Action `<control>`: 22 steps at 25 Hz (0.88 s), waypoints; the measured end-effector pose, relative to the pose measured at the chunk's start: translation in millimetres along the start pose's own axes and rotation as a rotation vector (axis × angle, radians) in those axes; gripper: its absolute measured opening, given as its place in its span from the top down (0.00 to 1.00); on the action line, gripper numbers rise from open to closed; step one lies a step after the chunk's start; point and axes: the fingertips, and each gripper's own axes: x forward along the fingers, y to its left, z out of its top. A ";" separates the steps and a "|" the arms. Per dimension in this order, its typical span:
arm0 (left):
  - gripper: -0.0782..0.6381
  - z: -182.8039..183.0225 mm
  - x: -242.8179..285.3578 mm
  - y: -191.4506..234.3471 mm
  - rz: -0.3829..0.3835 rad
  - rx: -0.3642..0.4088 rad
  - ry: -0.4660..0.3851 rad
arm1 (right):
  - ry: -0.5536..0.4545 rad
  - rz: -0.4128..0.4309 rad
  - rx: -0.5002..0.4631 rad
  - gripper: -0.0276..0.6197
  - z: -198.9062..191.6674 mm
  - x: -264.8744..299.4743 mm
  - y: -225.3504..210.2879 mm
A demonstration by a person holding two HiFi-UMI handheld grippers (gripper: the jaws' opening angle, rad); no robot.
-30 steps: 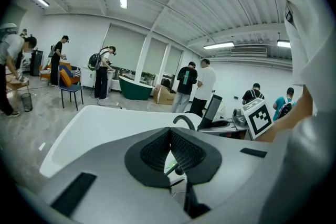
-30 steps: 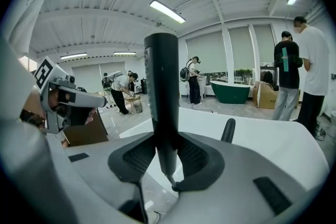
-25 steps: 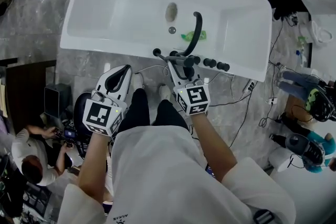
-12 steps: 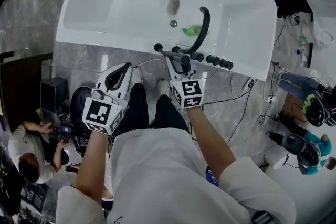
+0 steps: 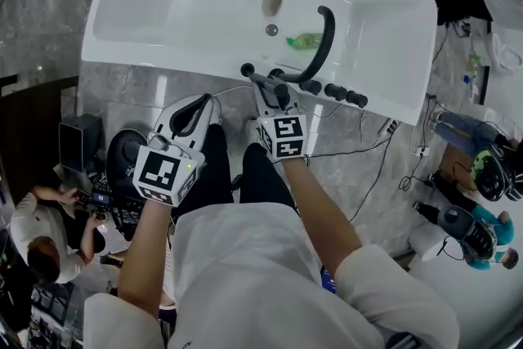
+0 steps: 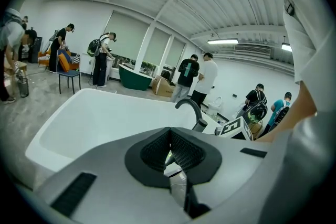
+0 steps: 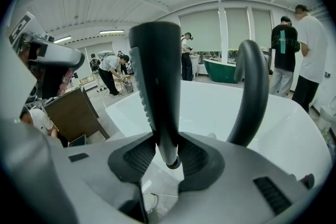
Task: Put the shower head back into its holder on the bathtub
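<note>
The black shower head stands upright between the pads of my right gripper, which is shut on its lower handle. In the head view it is a dark stick lying over the near rim of the white bathtub, ahead of the right gripper. A curved black spout and a row of black fittings sit on that rim just to the right; which one is the holder I cannot tell. My left gripper hangs shut and empty over the floor, short of the tub.
A green object and the drain lie inside the tub. Cables trail on the stone floor at the right. A person sits at the lower left beside a dark cabinet; other people crouch at the right.
Both grippers have sunk lower. The right one carried the shower head down toward the tub's near rim. Its grip looks the same.
</note>
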 end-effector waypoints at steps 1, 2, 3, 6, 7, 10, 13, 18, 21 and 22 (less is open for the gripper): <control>0.88 -2.0 1.3 -0.2 -0.002 -0.002 0.005 | 0.006 -0.002 0.006 0.74 -3.6 2.9 -0.9; 0.88 -3.8 2.4 -0.6 -0.004 -0.003 0.010 | 0.011 -0.004 0.010 0.74 -6.7 5.3 -1.8; 0.88 -5.4 3.4 -1.2 -0.006 -0.003 0.015 | 0.015 -0.005 0.013 0.74 -9.5 7.2 -2.7; 0.88 -10.1 6.0 -2.2 -0.008 -0.005 0.027 | 0.031 -0.006 0.010 0.74 -17.4 14.0 -5.6; 0.88 -11.7 6.9 -1.6 -0.006 -0.007 0.029 | 0.036 -0.005 0.006 0.74 -19.8 17.1 -6.3; 0.88 -15.6 7.1 0.1 0.001 -0.008 0.034 | 0.045 -0.003 0.002 0.74 -25.6 25.0 -6.9; 0.88 -17.9 6.6 -0.7 0.002 -0.007 0.038 | 0.054 -0.004 0.001 0.74 -30.5 29.9 -7.4; 0.88 -20.8 4.9 5.2 0.013 -0.021 0.039 | 0.074 -0.014 0.003 0.74 -38.2 39.1 -8.0; 0.88 -20.8 5.3 6.8 0.012 -0.027 0.037 | 0.080 -0.022 0.009 0.74 -39.9 42.7 -10.0; 0.88 -20.5 5.4 7.4 0.012 -0.027 0.037 | 0.080 -0.024 0.010 0.74 -39.6 44.0 -10.5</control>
